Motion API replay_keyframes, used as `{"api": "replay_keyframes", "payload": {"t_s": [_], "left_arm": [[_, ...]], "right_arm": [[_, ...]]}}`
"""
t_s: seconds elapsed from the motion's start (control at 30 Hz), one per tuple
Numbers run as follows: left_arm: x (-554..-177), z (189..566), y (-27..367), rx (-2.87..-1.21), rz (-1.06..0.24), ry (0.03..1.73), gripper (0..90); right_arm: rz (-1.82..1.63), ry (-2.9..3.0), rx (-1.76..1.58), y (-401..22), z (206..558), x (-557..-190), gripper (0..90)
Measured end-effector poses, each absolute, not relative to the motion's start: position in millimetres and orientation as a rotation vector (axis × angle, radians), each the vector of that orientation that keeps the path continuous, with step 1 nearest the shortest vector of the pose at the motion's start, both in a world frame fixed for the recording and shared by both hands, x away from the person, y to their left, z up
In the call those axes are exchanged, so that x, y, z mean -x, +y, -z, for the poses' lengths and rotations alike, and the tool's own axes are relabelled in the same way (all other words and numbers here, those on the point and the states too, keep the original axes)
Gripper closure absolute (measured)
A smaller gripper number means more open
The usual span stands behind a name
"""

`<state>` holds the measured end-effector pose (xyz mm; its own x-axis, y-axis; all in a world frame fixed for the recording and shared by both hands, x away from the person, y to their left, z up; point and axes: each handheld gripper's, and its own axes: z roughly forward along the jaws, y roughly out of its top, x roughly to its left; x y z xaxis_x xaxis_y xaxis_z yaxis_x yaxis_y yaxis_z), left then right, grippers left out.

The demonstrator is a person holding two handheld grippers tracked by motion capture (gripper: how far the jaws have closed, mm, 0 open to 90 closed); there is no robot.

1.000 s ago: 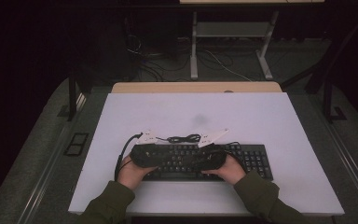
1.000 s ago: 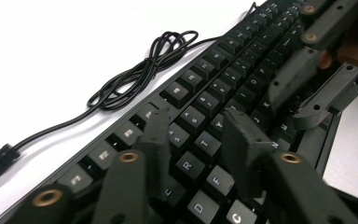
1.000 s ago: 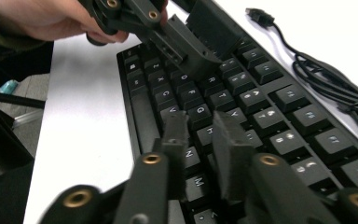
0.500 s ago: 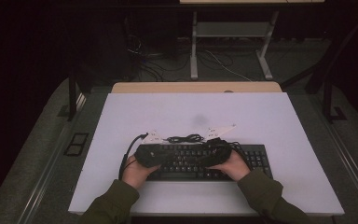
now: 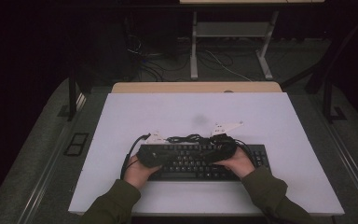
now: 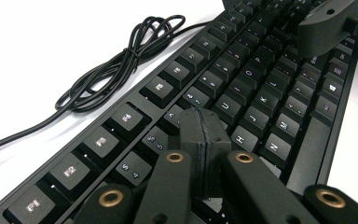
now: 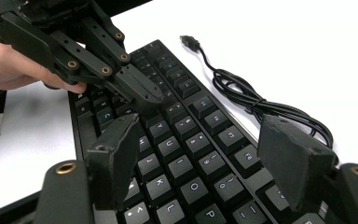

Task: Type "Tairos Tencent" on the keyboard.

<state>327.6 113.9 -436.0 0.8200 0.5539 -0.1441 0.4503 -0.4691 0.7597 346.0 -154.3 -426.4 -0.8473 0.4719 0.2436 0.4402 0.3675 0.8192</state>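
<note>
Over the keyboard (image 5: 205, 161) | left hand-held gripper (image 6: 204, 140) pressed together above left keys | right hand-held gripper (image 7: 200, 154) spread, just opened, empty | keyboard's long axis ran across worktop (image 5: 121, 116).

The high view is dim and grainy, black around its upper edges with only the white table (image 5: 270, 121) catching soft overhead light, while both gripper views are bright, the tabletop blown out to glare and the near jaws slightly blurred.

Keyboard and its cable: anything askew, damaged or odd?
Nothing stands out. The keyboard lies flat and square on the table, keys intact; its cable is bundled loosely behind it, with the plug lying free.
</note>
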Motion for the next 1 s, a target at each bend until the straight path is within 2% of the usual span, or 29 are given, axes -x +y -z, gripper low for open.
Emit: {"api": "replay_keyframes", "payload": {"t_s": [0.8,1.0], "left_arm": [[-326,434,112,-2.136,-0.127,0.728,88.5],[-325,431,114,-2.119,-0.125,0.727,83.9]], "right_arm": [[-1.545,2.552,-0.878,-161,425,-348,27.4],[-1.559,2.546,-0.879,-168,423,-347,26.6]]}}
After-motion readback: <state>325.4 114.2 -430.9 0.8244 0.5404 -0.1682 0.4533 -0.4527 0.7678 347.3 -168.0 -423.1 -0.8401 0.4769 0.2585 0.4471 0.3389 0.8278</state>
